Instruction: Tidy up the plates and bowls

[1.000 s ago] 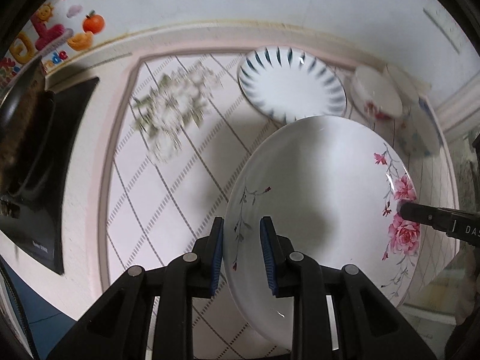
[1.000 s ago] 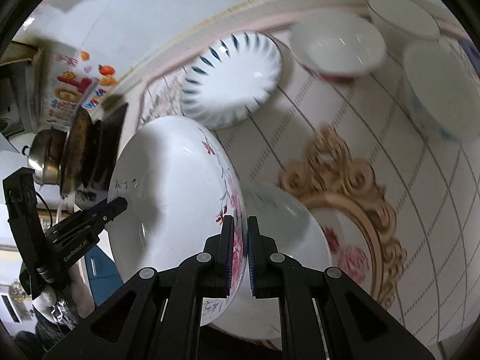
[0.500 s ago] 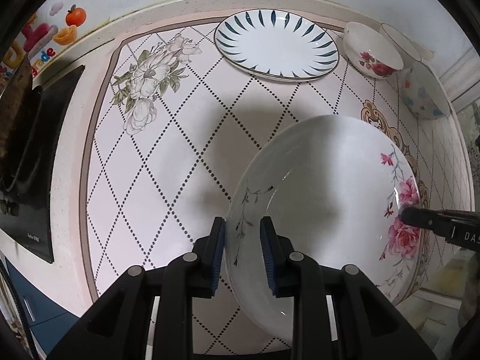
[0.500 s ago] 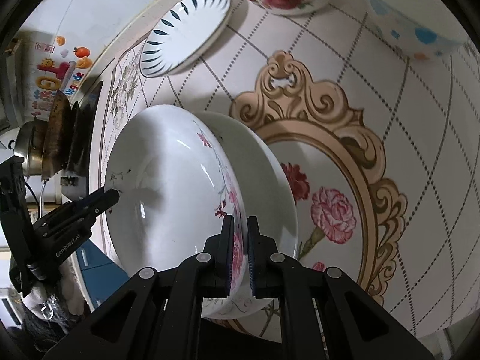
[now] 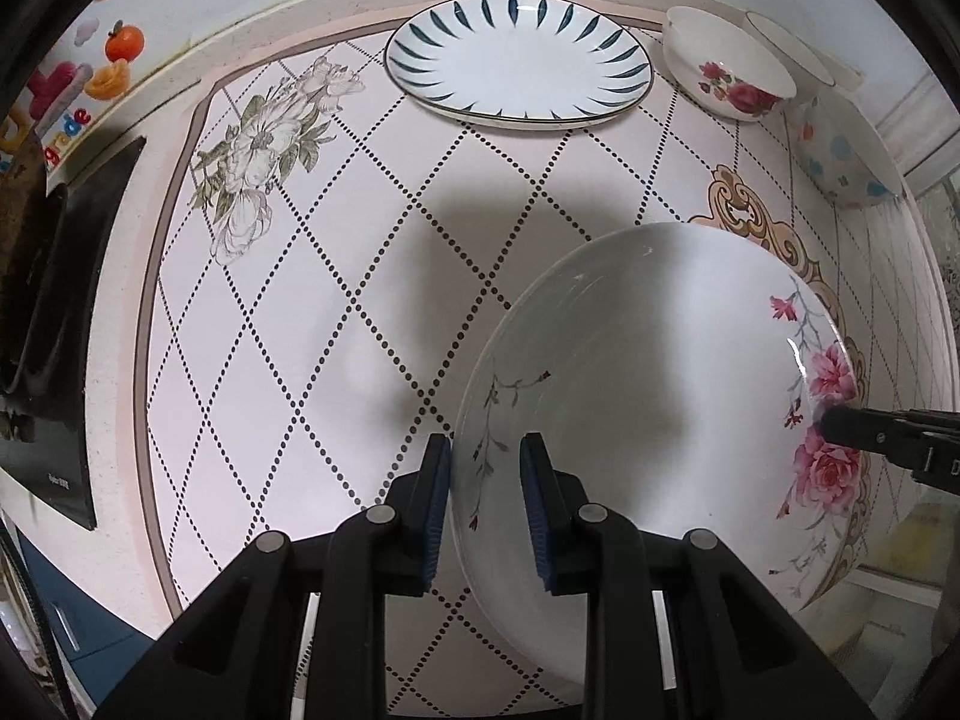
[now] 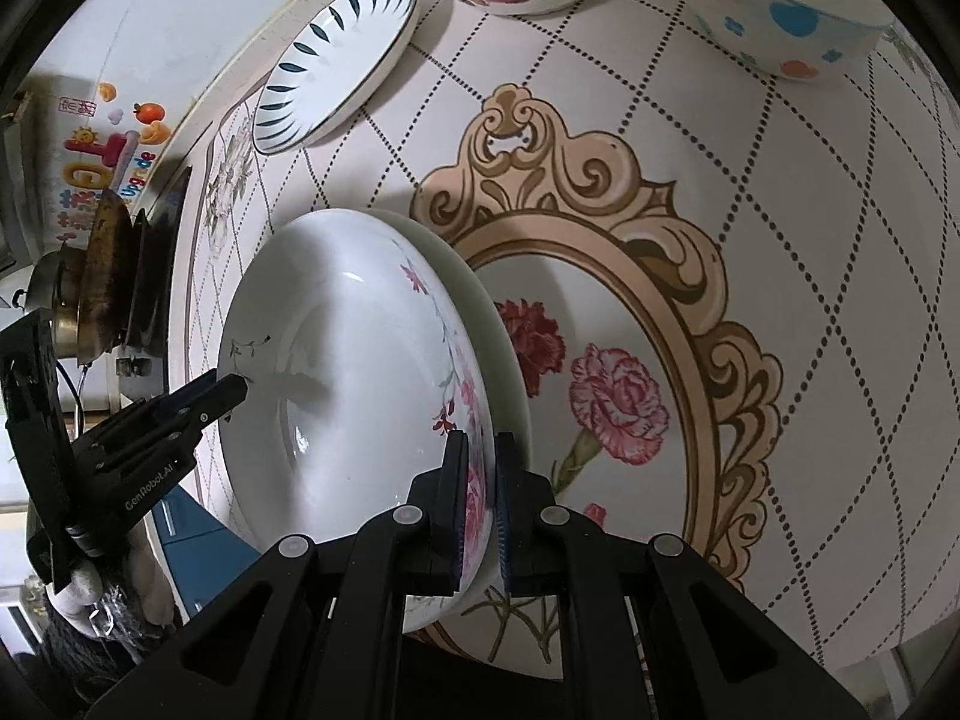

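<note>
Both claws hold one floral plate (image 5: 660,396) by opposite rims, low over the bench (image 5: 300,330). The left claw (image 5: 485,498) is clamped on the rim with the thin twig print; its lower body blocks the plate's near edge. The right claw (image 6: 480,504) is clamped on the rose-printed rim, pads tight on both faces, and its frame hides the bottom of the plate.

From the right wrist a second white rim shows just behind the plate; whether that is another plate below it or the same plate's underside is hard to tell, and contact with the bench cannot be made out.

At the back of the bench lies a blue-leaf plate (image 5: 519,63). Beside it stand a rose bowl (image 5: 729,81), a dotted bowl (image 5: 840,150) cut by the lens edge, and another white rim behind them, mostly hidden. A dark stove (image 5: 54,324) runs off the left edge.
</note>
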A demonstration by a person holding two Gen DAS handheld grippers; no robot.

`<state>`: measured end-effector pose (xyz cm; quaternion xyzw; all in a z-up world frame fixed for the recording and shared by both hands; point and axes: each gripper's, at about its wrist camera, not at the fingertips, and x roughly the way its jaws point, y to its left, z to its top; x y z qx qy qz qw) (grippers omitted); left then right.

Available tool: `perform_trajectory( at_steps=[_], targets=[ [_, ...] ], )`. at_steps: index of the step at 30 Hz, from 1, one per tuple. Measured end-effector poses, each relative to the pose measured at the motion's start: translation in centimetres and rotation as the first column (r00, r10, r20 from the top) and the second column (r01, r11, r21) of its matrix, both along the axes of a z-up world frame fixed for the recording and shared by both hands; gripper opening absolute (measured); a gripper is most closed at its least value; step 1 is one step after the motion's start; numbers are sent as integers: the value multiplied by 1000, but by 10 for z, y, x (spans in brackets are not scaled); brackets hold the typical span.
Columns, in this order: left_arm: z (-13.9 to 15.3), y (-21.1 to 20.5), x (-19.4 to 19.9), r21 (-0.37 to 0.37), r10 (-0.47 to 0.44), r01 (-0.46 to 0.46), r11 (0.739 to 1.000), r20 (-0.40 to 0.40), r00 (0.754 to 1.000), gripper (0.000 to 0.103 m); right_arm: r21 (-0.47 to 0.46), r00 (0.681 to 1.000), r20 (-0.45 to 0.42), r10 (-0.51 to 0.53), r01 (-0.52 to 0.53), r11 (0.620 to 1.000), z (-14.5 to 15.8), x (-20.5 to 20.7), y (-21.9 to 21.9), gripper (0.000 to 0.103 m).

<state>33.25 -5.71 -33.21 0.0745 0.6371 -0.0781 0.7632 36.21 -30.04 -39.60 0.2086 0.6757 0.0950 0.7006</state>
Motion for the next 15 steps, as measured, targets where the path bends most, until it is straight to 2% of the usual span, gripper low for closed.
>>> perform_trajectory(
  at_steps=[5, 12, 15],
  targets=[
    [-1, -9, -4, 49, -32, 32, 998, 14, 999, 21, -4, 1000, 2, 4, -4, 1000, 3, -2, -1, 10],
    [-1, -9, -3, 61, -35, 34, 998, 14, 999, 21, -34, 999, -31, 21, -22, 999, 7, -3, 2, 11],
    [-1, -10, -4, 70, -36, 35, 997, 15, 999, 21, -76, 998, -36, 42, -44, 996, 13, -3, 4, 12]
  ],
)
